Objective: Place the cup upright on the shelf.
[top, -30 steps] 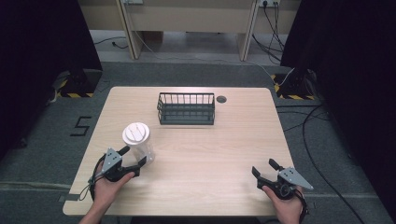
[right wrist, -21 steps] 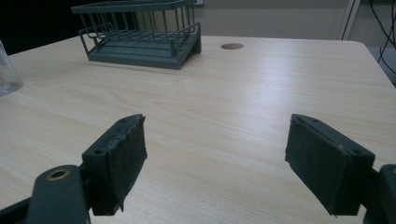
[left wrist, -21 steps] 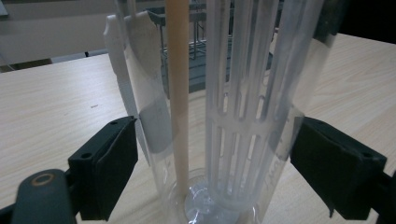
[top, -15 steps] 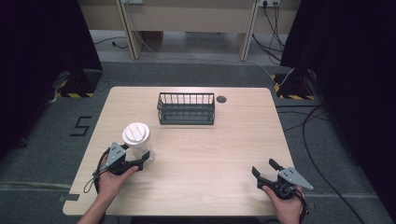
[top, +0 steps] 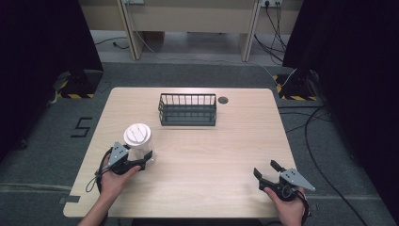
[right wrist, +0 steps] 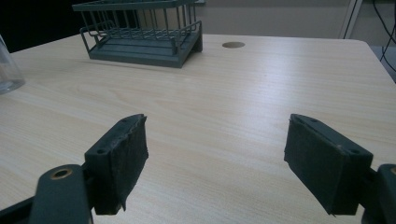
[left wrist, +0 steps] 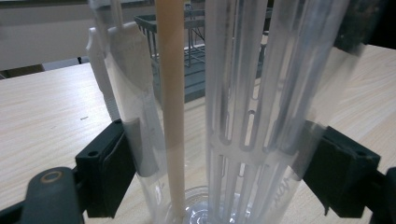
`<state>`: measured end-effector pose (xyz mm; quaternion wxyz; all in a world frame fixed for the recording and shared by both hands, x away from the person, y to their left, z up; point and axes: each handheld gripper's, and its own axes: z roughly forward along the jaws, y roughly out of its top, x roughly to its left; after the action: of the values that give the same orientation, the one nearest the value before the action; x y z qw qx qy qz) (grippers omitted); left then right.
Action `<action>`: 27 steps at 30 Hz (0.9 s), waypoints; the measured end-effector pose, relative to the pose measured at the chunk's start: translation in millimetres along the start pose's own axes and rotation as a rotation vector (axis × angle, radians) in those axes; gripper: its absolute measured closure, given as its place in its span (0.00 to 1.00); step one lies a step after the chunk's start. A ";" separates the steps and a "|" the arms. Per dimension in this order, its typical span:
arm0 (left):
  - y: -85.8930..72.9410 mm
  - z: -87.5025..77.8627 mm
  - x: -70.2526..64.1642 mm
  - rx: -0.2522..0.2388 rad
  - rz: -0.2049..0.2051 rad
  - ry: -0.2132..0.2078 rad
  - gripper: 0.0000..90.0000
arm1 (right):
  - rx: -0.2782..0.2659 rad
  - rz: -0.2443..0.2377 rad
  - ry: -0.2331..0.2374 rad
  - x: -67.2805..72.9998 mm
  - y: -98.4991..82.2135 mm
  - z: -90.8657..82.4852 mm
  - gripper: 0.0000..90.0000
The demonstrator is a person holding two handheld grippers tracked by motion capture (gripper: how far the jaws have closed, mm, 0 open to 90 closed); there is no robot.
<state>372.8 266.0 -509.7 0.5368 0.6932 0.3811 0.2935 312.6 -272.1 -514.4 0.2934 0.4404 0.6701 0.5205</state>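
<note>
While the left gripper's (top: pixel 141 162) fingers pinch the clear lidded jar (top: pixel 139 143) near the table's left edge, right gripper (top: pixel 268 172) spread idle; smooth wall may slip if lifted.

Clear jar (top: pixel 141 149) with white lid (top: pixel 137 133), dark grey basket (top: pixel 187 109), pale wood-grain table (top: pixel 221 155)

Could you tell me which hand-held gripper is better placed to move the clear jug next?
Left: the left hand-held gripper already brackets the jug; the right hand-held gripper sits open, far across the table.
</note>
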 end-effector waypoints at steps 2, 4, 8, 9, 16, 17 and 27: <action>0.0 0.0 -0.2 0.000 -0.001 0.002 0.19 | 0.000 0.000 0.001 0.0 0.0 0.0 0.24; 0.8 0.1 -1.2 0.000 0.008 0.007 0.19 | -0.001 0.000 0.000 -0.1 0.0 -0.1 0.24; 5.4 0.2 -3.7 -0.012 0.009 0.003 0.19 | 0.001 0.001 0.001 -0.2 0.0 0.0 0.24; 6.9 0.2 -4.3 -0.013 0.012 0.002 0.19 | 0.001 0.000 0.001 -0.1 0.0 0.1 0.24; 18.0 1.6 -8.7 -0.027 0.010 -0.009 0.19 | 0.003 0.006 0.001 -0.4 0.1 0.0 0.24; 19.3 2.1 -8.8 -0.026 0.012 -0.010 0.19 | 0.002 0.006 0.002 -0.5 0.1 0.0 0.24; 30.1 6.8 -8.2 -0.039 0.015 -0.008 0.19 | 0.001 0.007 0.004 -1.0 0.1 0.0 0.24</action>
<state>380.3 251.5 -482.3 0.5494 0.6868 0.3679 0.3019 313.0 -273.0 -514.3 0.2902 0.4419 0.6694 0.5219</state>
